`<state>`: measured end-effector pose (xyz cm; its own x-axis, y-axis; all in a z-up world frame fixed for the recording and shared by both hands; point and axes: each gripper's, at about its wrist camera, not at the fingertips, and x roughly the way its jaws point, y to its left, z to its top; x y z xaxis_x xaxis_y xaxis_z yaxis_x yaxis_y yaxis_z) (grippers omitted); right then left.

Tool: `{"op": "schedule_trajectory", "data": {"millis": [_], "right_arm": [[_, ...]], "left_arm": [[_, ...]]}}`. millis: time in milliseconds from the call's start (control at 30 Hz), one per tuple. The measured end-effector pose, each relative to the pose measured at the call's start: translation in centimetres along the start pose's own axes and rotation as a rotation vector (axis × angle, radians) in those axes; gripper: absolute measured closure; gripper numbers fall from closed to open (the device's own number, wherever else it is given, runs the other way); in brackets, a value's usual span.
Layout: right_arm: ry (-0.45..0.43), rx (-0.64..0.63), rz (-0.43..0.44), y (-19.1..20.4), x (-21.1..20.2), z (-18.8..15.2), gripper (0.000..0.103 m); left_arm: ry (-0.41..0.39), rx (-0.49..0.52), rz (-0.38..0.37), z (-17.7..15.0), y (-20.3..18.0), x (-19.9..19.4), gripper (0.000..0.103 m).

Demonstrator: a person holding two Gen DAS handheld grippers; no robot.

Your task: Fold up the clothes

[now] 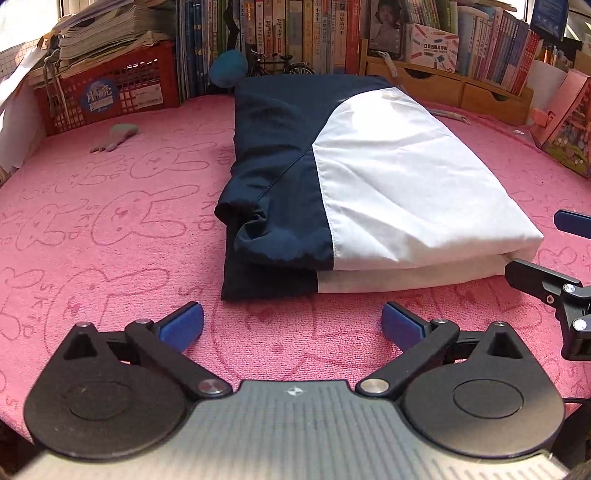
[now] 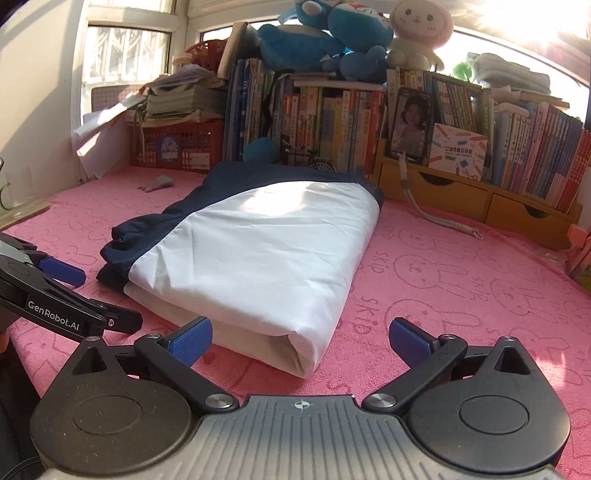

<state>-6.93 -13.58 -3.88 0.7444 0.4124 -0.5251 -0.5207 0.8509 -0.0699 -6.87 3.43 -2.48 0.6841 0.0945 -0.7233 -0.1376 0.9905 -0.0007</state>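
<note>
One folded jacket [image 1: 369, 177] lies lengthwise toward bookshelf [image 1: 295, 33].

Pink towel [image 1: 110, 229], books [image 2: 332, 122], red crate [image 1: 110, 92]

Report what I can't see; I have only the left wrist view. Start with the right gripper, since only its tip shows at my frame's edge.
Observer: The right gripper has its jaws wide open and grips nothing; the garment's near white corner lies just ahead of the gap.
Operator: Check the cloth right of the garment.
Observer: A white cord runs down from the drawers onto the pink cloth and ends in a loop, well apart from the garment.
Operator: Look above the books.
Observer: Plush toys, blue ones and a pale pink one, sit piled on top of the books.
</note>
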Motion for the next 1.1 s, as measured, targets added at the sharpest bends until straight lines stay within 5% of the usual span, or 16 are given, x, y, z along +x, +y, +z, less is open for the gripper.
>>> {"op": "schedule_trajectory", "data": {"millis": [567,867,1100], "right_arm": [[0.042,-0.057,0.057,-0.3,1.4,-0.2,0.000],[0.036,-0.113,0.049,0.0,1.6,0.4,0.000],[0.035,-0.146,0.041,0.2,1.6,1.0,0.000]], "left_arm": [[0.009,0.019,-0.012,0.7,-0.2,0.7,0.000],[0.077,0.063,-0.035,2.2,-0.5,1.0,0.000],[0.037,0.104,-0.038,3.1,-1.5,-0.6,0.000]]}}
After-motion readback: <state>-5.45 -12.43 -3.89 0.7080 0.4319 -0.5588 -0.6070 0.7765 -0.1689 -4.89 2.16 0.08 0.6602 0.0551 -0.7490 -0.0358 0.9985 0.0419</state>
